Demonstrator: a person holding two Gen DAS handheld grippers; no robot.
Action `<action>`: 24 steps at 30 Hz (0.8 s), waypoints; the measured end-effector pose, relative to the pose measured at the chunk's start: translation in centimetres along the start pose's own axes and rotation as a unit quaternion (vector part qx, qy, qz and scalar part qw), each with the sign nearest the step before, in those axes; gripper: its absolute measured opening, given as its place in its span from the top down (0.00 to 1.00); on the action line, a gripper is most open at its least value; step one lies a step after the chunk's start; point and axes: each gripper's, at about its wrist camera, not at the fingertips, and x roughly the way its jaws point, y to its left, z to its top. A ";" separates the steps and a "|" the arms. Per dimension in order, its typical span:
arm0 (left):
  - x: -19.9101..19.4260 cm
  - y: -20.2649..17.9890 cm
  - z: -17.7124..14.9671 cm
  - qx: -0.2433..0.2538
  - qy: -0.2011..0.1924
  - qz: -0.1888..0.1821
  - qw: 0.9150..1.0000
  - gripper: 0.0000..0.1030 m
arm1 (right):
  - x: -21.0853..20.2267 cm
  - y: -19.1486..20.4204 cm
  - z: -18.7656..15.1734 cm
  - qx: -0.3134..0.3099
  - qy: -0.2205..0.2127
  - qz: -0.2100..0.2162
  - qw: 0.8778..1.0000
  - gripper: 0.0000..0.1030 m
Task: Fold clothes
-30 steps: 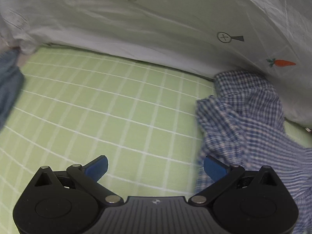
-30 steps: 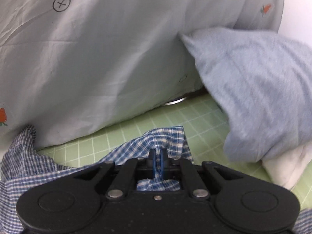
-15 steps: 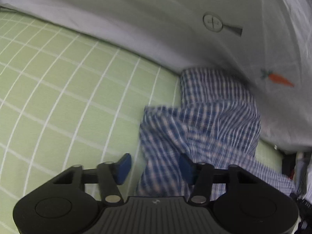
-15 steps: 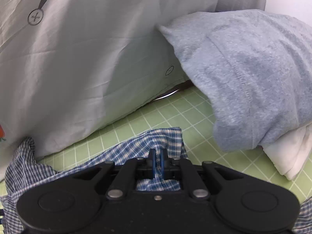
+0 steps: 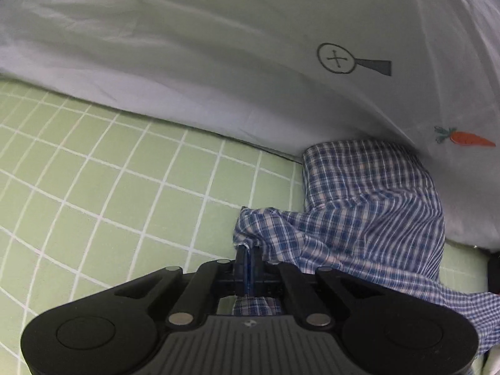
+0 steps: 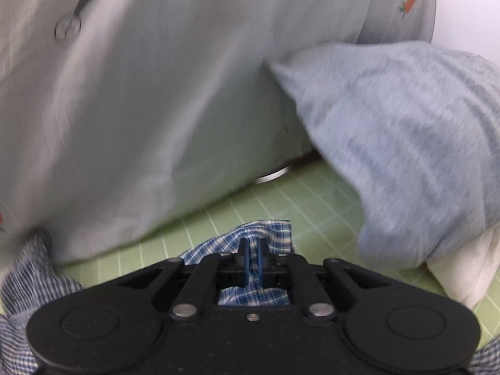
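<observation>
Left gripper (image 5: 248, 254): its jaws have just been closing and now pinch a corner edge of the blue checked garment (image 5: 368, 218); cloth shows between the blue pads and below them.
Right gripper (image 6: 253, 254): jaws clenched on another edge of the same checked cloth, which bunches up just ahead of the pads and shows again behind them.
Blue checked garment: lies crumpled on the green grid sheet (image 5: 109, 187); in the left wrist view it runs from the pinched corner up and right to the foot of the white bedding; in the right wrist view more of it trails along the left edge and under the gripper body.
Green grid sheet: pale green with white lines, bare to the left of the garment.
Grey garment (image 6: 406, 143): a soft heap at right in the right wrist view, resting over a white folded item (image 6: 462, 268).
White bedding (image 5: 218, 62): rises behind everything, printed with a round cross-marked symbol with a handle (image 5: 350, 61) and a small carrot (image 5: 465, 137).
</observation>
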 end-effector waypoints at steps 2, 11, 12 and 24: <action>-1.1 -0.3 0.0 0.018 -0.006 0.007 1.000 0.68 | -0.5 0.2 -0.4 -0.002 -0.001 0.002 1.000 0.95; -9.3 2.2 -4.1 0.010 -0.024 0.019 0.999 0.37 | -7.3 4.2 -4.1 -0.145 -0.029 0.074 0.986 0.95; -10.6 2.6 -5.4 0.006 -0.024 0.019 1.000 0.37 | -8.5 4.8 -4.9 -0.167 -0.032 0.082 0.982 0.95; -22.9 6.9 -21.2 -0.014 -0.009 0.030 0.999 0.37 | -22.5 10.4 -19.1 -0.392 -0.058 0.160 0.904 0.95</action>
